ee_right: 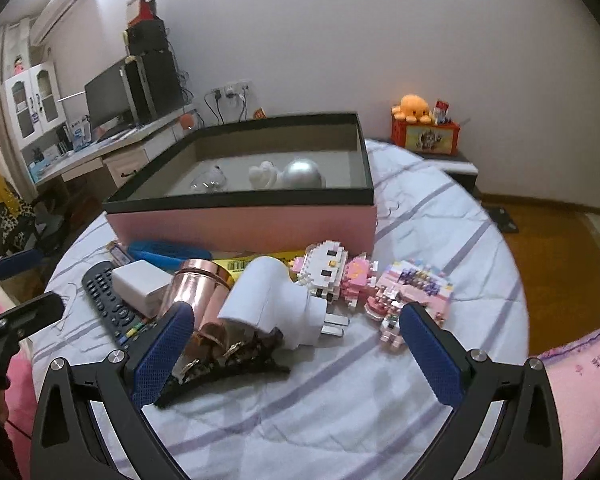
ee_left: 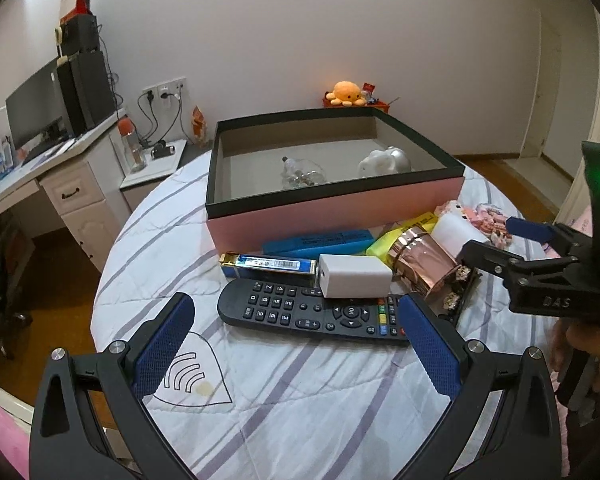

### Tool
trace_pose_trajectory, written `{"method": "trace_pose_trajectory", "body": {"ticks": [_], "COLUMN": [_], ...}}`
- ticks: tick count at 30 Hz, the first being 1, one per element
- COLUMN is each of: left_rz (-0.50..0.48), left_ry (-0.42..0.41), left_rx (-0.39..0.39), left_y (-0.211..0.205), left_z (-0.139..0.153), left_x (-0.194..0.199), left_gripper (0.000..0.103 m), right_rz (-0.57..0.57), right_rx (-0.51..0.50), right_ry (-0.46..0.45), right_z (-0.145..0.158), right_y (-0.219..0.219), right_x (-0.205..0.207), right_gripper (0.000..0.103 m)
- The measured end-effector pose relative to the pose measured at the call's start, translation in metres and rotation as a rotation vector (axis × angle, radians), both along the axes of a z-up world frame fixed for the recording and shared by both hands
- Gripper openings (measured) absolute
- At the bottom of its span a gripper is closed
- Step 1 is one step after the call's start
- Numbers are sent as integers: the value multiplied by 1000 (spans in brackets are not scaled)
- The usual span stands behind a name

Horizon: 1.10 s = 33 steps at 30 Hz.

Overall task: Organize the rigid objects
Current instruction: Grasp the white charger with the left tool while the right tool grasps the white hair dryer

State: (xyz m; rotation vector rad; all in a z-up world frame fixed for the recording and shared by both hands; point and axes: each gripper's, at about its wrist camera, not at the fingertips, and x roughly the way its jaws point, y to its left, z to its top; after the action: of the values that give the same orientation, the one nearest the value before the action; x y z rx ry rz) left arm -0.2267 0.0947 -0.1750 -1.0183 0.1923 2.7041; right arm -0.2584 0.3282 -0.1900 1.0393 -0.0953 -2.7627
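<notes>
A pink box with a black rim [ee_left: 332, 210] [ee_right: 244, 222] stands open on the bed; a glass bottle [ee_left: 302, 172] and a white figurine [ee_left: 384, 162] lie in it. In front lie a black remote [ee_left: 308, 314], a white charger block [ee_left: 354, 276], a rose-gold tin [ee_left: 424, 264] [ee_right: 198, 286], a white plug adapter [ee_right: 276, 300], a dark hair clip [ee_right: 228, 364] and pink brick figures [ee_right: 404, 288]. My left gripper [ee_left: 296, 340] is open and empty, just short of the remote. My right gripper [ee_right: 296, 344] is open and empty, over the hair clip and adapter.
A blue box [ee_left: 318, 242], a blue-gold slim box [ee_left: 268, 264] and a yellow pack [ee_left: 388, 240] lie by the pink box. A desk with a monitor [ee_left: 36, 116] stands left of the bed. An orange plush [ee_right: 412, 108] sits on a crate by the wall.
</notes>
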Motion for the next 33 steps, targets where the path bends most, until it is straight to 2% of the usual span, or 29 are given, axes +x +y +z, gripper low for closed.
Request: {"method": "trace_pose_trajectory", "body": {"ticks": [2,4,5,7,11,15,22,25,27,29,33], "left_rz": [0,-1,0,-5,-11,-24,-44,-64,-53,-44,-62], "left_ry": [-4,-13,-14,-20,-35,-49,-52,-53,-47,-66,-96], "left_rx": [-6,-4,-5,-2,-9,-16,-88,-86,-97,-107,-105], "left_y": [0,0,0,2,11,23,49,53,55,56,57], "left_z": [-2,-3,-4,-5,-8,-10,-18,-21,-22,-26,-33], "left_x": [-3,-5,-6,-8,-15,-20,-34,-39,-42,-48,-52], "left_gripper": [103,103,103,103,103,103,103,103,98,81,77], "right_rz": [5,27,29,36,36,69,61,53,54,55,66], "right_rx": [-33,-109,-121,-162,-155,-174,-92,-109,-120,-133,-133], "right_ry": [-13,-36,-52,-71,-111,-91,-57,-62,-64,-63,-66], "right_z": [-4,-10,-13,-17,-22,-21,-14,-16,-17,-18,-18], "right_y": [2,7,8,12,10,12,22,32,36,39,39], "right_x": [-5,-12,-15,-19,-28,-23,-8,-6,-6,-7,-8], "right_gripper": [92,77,75,75,75,74,74,74,74,74,74]}}
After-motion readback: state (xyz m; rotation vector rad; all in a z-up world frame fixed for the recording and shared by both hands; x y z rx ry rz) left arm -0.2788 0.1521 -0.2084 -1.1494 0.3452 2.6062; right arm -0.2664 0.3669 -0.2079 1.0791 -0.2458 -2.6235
